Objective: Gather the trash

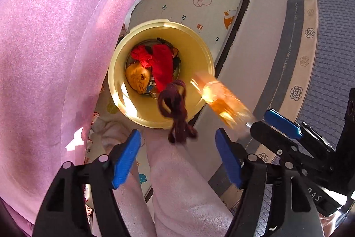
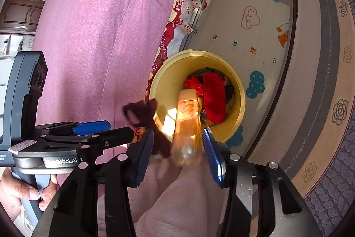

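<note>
Above the yellow bin [image 1: 200, 63], left gripper [image 1: 177, 157] jaws spread wide with dark maroon yarn [image 1: 176, 108] loose in the air ahead of them, right gripper [image 2: 177, 156] jaws apart around a blurred amber bottle [image 2: 187, 126], pads not pressing it.

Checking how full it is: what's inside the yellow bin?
In the yellow bin: red yarn, a red cloth and an orange-brown pouch. Whatever lies beneath them is covered.
</note>
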